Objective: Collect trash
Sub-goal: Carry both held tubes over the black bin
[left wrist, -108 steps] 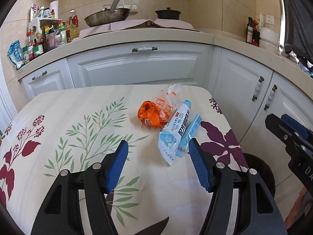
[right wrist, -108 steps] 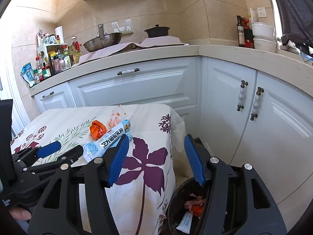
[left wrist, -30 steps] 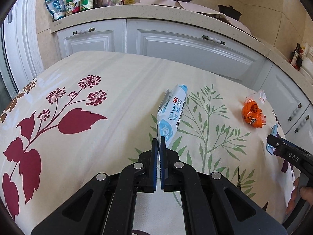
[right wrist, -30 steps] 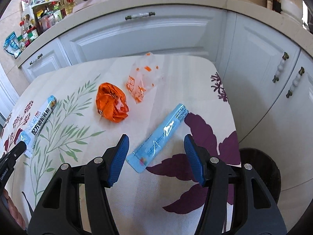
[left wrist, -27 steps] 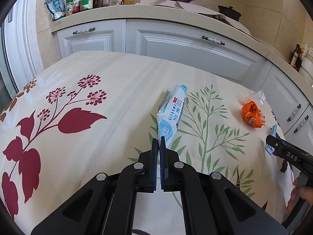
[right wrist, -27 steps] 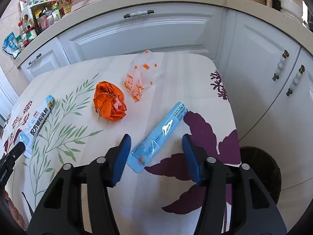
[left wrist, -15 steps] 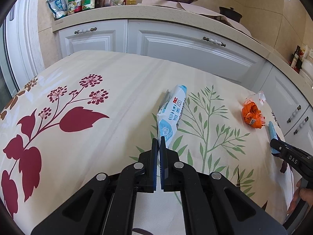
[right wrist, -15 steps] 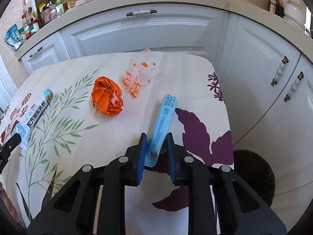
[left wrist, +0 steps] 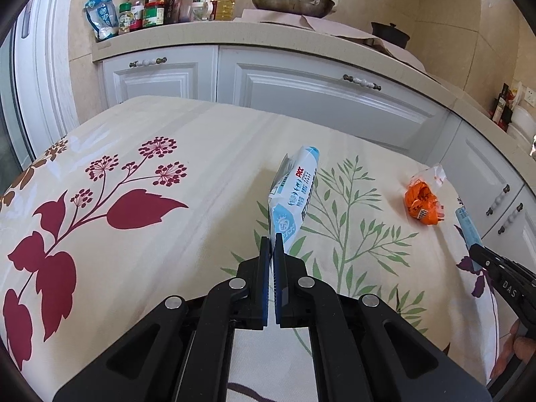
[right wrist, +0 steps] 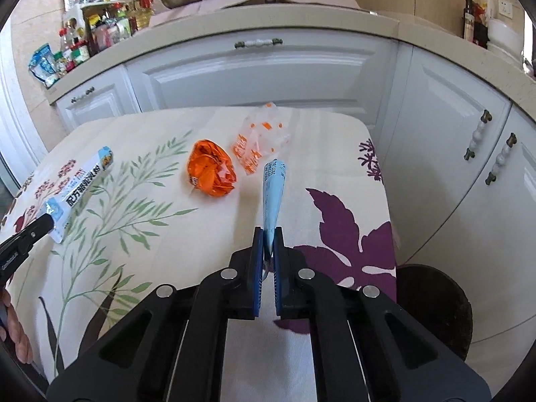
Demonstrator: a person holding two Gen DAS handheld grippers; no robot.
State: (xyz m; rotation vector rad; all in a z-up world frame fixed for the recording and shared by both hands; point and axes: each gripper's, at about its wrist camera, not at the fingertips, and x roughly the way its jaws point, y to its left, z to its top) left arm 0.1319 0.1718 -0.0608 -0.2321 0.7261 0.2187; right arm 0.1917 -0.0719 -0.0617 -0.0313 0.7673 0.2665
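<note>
White-and-blue wrapper: we see a long flat packet [left wrist: 294,201] with red lettering and a pale blue end, lifted off the cloth and jutting away from us over the middle of the table.
Left gripper: ours [left wrist: 272,244] has its jaws together on the near end of that packet.
Light blue wrapper: a slim, narrow sachet [right wrist: 273,194] with small dark print at its far tip, raised above the right part of the table.
Right gripper: ours [right wrist: 267,238] has just been closing, and its blue pads now pinch the sachet's near end.
Orange wrapper: a crumpled ball [right wrist: 211,171] lies on the cloth, left of the blue sachet and apart from it.
Clear bag: a transparent bag with orange print [right wrist: 261,140] lies just beyond the orange ball, towards the far edge.
Table: we see a cream tablecloth [left wrist: 167,154] with red flowers, green sprigs and purple leaves.
Bin: a dark round bin [right wrist: 432,305] stands on the floor at the table's near right corner.
Room: white cabinets [right wrist: 268,67] run under a beige counter carrying bottles and jars [left wrist: 160,3] on the left and a pan [left wrist: 294,0] further along.
</note>
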